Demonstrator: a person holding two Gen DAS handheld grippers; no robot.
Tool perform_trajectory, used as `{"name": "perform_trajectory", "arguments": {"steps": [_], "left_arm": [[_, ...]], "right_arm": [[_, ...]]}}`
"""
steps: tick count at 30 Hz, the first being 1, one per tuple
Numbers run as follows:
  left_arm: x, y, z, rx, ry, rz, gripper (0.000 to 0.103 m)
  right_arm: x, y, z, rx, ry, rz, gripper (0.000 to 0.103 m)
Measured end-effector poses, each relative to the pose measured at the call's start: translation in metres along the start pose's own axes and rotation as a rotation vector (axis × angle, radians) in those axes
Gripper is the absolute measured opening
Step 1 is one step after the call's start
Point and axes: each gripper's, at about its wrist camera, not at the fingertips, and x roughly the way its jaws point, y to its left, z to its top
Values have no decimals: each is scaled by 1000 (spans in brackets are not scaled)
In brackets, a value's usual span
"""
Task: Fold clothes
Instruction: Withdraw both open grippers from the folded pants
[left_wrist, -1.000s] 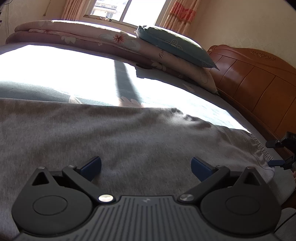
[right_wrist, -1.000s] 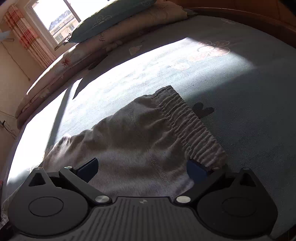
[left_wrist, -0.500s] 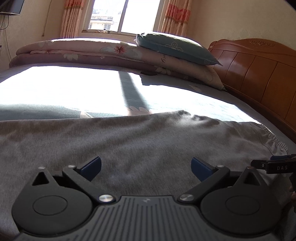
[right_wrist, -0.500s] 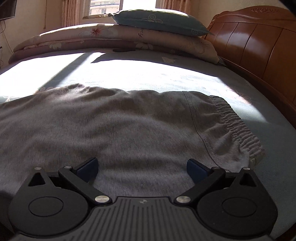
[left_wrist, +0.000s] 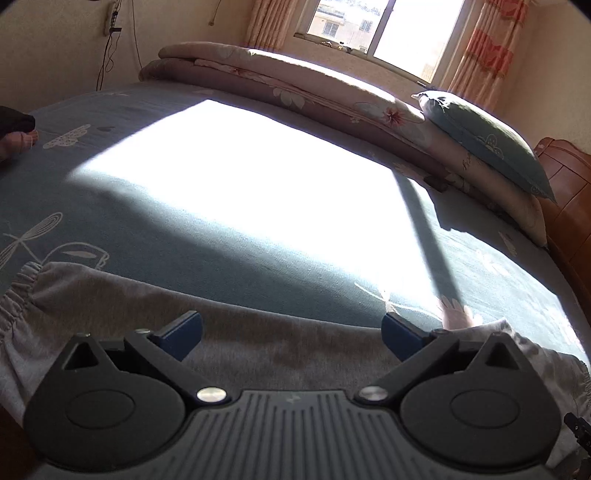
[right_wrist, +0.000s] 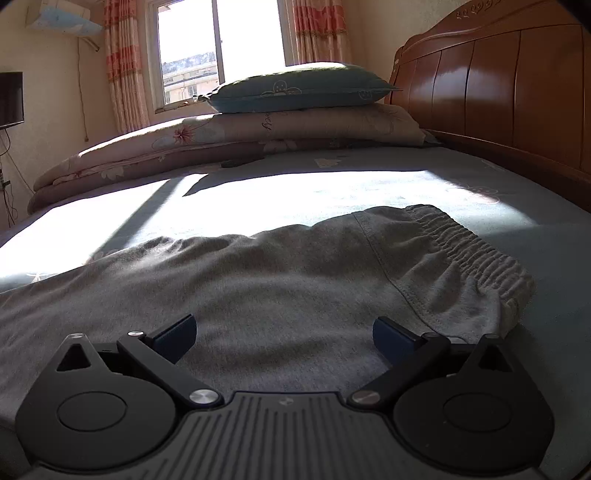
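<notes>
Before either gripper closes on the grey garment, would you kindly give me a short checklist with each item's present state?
1. Left gripper jaws open: ok.
2. Right gripper jaws open: ok.
3. Grey knit garment with elastic band lying spread on the blue patterned bedsheet: ok.
4. Elastic band visible beside the right gripper: ok.
5. Fabric actually between either gripper's jaws: cannot tell.
6. Garment free of wrinkles: not ok, ripples along its far edge.
</notes>
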Motion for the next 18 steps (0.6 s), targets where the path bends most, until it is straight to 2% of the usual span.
{"name": "perform_trajectory", "arguments": {"steps": [2,4,6,8,12,14,18], "left_arm": [[11,33,16,-60,26,72,102],[30,58,23,-118,71,71,102],[49,75,23,-181,120,38,102],[64,85,21,-221,132,41,102],[75,92,25,-219,71,65,102],[73,92,27,-235,77,75,102],[44,82,24,-191,83,41,102]], "right_arm": [[0,-4,0,26,2,9,103],[0,-6,0,36,7,11,103],[1,-6,0,35,14,3,103],[3,-5,0,30,20,0,103],[8,1,0,13,26,-2,103],[9,3,0,6,27,1,103],[8,4,1,10,26,20,103]]}}
